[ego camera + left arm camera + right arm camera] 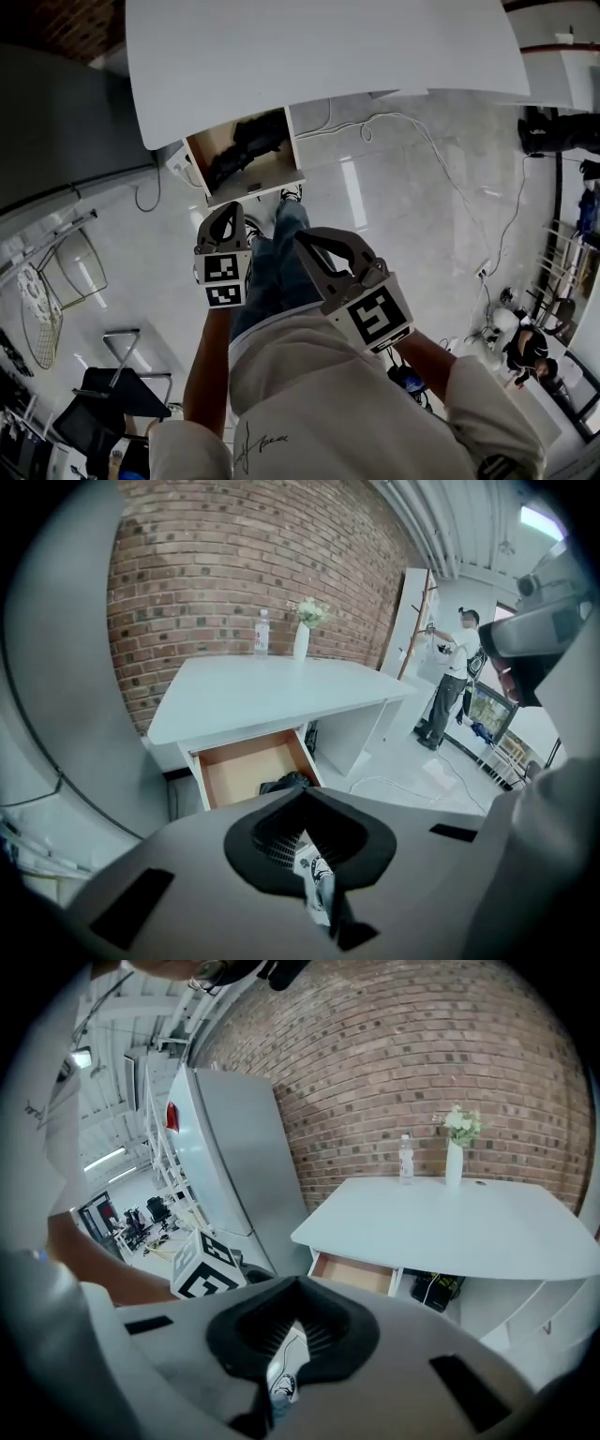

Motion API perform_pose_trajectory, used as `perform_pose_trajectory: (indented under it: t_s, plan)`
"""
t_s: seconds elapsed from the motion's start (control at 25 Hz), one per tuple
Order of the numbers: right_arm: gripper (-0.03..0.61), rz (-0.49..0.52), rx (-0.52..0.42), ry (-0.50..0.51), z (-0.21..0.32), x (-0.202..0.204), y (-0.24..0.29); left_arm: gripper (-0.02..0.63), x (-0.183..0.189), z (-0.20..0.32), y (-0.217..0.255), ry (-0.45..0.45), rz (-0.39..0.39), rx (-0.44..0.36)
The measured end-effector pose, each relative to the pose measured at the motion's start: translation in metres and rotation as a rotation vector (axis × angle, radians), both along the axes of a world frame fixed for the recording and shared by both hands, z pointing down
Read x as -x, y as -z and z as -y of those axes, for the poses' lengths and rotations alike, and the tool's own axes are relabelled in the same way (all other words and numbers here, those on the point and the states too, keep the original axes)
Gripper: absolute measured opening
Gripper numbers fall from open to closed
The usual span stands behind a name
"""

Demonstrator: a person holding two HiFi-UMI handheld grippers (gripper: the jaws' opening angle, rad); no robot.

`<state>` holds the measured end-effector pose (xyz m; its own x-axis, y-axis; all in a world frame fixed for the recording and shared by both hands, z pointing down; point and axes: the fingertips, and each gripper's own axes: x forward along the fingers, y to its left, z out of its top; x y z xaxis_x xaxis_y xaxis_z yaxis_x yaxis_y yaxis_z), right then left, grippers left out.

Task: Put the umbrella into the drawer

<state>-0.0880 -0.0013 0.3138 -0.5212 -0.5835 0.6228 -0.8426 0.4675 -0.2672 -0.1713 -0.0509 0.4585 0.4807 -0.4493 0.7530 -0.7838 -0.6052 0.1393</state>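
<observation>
- While both grippers hang in the air above the glossy pale floor (394, 206), the black folded fabric umbrella (246, 145) lies inside the open white drawer with a wooden lining (255, 190). The drawer sticks out from under the near edge of the white tabletop (328, 47), close to its left corner in the head view.
- The left gripper (228, 212) has its jaws pressed together with nothing between them, and it is well apart from the drawer.
- The right gripper (303, 237), just beside the left one, also has its jaws pressed together and holds nothing.
- Along the tabletop's far edge, against the red brick wall (206, 564), a clear plastic bottle (262, 633) and a slim white vase of pale flowers (302, 637) stand near each other.
- A tall grey cabinet (234, 1147) stands beyond the tabletop's left edge.
- A thin white cable (412, 131) trails across the floor to the right of the drawer.
- A person in a white top (452, 677) stands far back in the room.
</observation>
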Motion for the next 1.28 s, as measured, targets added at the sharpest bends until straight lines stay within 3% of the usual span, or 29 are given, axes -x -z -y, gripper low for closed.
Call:
perform_pose_trajectory:
  t_s: [0.68,1.28]
  plan:
    - [0.009,-0.024,-0.123,-0.018,-0.014,0.002,0.051,0.018,0.015,-0.041,0.107,-0.009,-0.084,-0.113]
    - [0.009,-0.033,-0.234,-0.044,-0.020,0.013,0.093,0.018,0.053,-0.042,0.194,0.079,-0.218,-0.262]
